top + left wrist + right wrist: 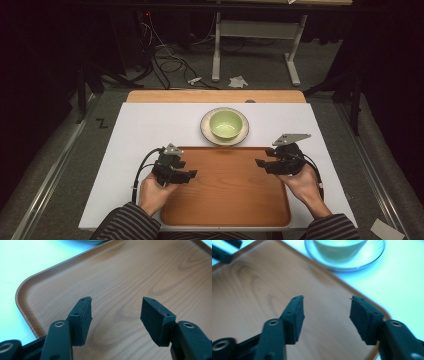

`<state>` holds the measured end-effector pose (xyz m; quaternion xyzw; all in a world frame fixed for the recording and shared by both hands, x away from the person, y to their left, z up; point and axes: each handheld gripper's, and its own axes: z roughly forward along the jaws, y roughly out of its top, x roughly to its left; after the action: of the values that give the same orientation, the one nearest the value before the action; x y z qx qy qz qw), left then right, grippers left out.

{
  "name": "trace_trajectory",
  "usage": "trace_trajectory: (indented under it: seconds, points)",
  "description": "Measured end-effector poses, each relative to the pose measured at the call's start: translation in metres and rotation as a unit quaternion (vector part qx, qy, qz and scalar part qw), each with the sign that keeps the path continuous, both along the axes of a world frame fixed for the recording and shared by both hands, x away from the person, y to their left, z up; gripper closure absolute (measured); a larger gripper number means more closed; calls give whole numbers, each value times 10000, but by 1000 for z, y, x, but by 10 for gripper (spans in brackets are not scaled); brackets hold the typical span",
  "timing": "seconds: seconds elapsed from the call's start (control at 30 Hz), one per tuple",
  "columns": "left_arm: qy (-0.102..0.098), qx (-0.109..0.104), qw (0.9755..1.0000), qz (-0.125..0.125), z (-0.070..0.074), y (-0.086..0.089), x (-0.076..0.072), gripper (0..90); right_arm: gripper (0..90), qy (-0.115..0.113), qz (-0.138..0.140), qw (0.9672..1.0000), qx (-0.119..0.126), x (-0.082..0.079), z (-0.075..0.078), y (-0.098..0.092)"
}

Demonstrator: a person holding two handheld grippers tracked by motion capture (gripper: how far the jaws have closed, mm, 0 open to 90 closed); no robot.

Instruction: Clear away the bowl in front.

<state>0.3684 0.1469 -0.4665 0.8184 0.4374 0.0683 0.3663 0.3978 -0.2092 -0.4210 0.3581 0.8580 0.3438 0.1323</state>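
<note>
High view puts the white worktop (130, 130) under everything, and on it the wooden tray (227, 192) lies nearest me, bare, its far rim just short of the plate (206, 131) at twelve o'clock. On that plate sits the green bowl (225, 123), upright, and as far as I can tell empty, though its inside is too small to read.

My left tongs (191, 174) hang over the tray's nine o'clock side, spread, nothing between them; the left gripper view looks past those pads (83, 317) onto bare wood grain. My right tongs (260, 163) sit over the tray at two o'clock, also standing apart with nothing between them, and the right gripper view has the plate (372, 255) and bowl (338, 250) at its one o'clock, beyond the tray's edge.

My worry, judging from this: the bowl only rests loose on the plate. If I pinch the plate's thin rim from one side, I expect it to tilt and the bowl to slide or tip off. Gripping the bowl's rounded wall alone could let it slip out. The tray's raised lip lies between; a low carry could catch the plate on it.
</note>
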Motion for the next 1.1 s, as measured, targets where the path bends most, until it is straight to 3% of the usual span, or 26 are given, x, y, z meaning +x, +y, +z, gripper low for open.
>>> trace_trajectory:
  seconds: [0.1, 0.13, 0.17, 0.3, 0.4, 0.7, 1.1]
  points:
    - [7, 23, 10000, -4, -1, 0, 0, 418, 511, -42, -6, 10000, -37, 3, 0, 2]
    - [22, 36, 10000, -9, -1, 0, 1, 418, 520, -52, -7, 9998, -189, 8, 1, 5]
    - [26, 33, 10000, -8, -1, 0, 1, 418, 520, -52, -7, 9998, -189, 8, 1, 5]
    - [-15, 40, 10000, -24, 0, -1, -1, 417, 525, 43, 41, 9994, -344, 21, 4, 11]
    - [2, 64, 10000, -5, -1, -1, 1, 416, 521, 138, 58, 9994, -304, 28, 9, 13]
    - [-54, 94, 9999, 31, 0, 0, -1, 413, 512, 111, 2, 9993, -361, 44, 15, 25]
    - [-15, 230, 9995, -200, -3, -6, -3, 413, 473, 206, -241, 9978, -583, 65, 18, 37]
